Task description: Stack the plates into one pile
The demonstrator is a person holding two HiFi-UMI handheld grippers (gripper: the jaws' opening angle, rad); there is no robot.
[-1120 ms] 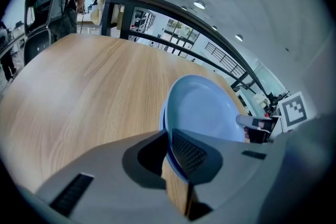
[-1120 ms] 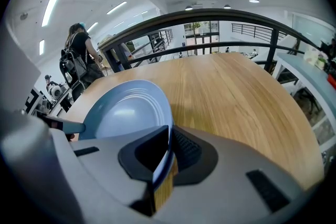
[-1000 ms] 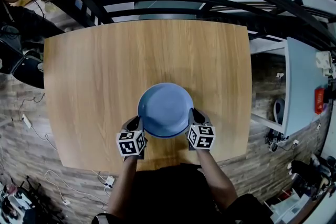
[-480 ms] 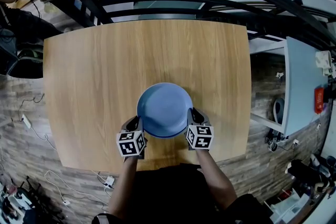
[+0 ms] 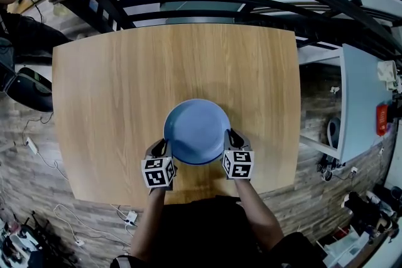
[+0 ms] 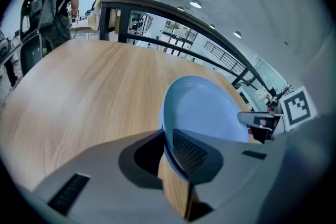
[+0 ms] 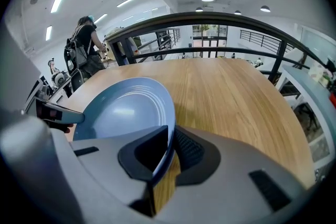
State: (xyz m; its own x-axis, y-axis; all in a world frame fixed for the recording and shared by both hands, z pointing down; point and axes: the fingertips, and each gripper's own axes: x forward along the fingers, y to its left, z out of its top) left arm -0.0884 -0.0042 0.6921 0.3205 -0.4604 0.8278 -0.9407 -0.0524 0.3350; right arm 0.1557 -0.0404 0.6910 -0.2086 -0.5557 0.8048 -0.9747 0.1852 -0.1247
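Reference item: the blue plate (image 5: 196,130). All positions below are given relative to it.

1. Location of the work item. The blue plate lies over the wooden table (image 5: 113,72), with the table's person-side edge near it and the far edge well apart. Whether it rests fully on the wood or sits just above it cannot be told.

2. Left gripper (image 5: 161,149). It stands at the plate's left rim. In the left gripper view the rim (image 6: 167,136) passes between the two jaws, against the ribbed pad. The jaws are opening, yet the pads appear to be in contact with the rim.

3. Right gripper (image 5: 233,139). It stands at the plate's right rim, opposite the left gripper. In the right gripper view the jaws pinch the rim (image 7: 169,139), which runs through the narrow gap between the pads.

4. Task status. No other plate is visible anywhere around the blue plate; the rest of the table is bare wood. The rim shows a darker edge beneath it, so this may be a pile and not a single plate, but the count cannot be confirmed. Judged from this layout, stacking is at or near completion. The remaining work is probably to release both rims and withdraw the grippers from the plate.
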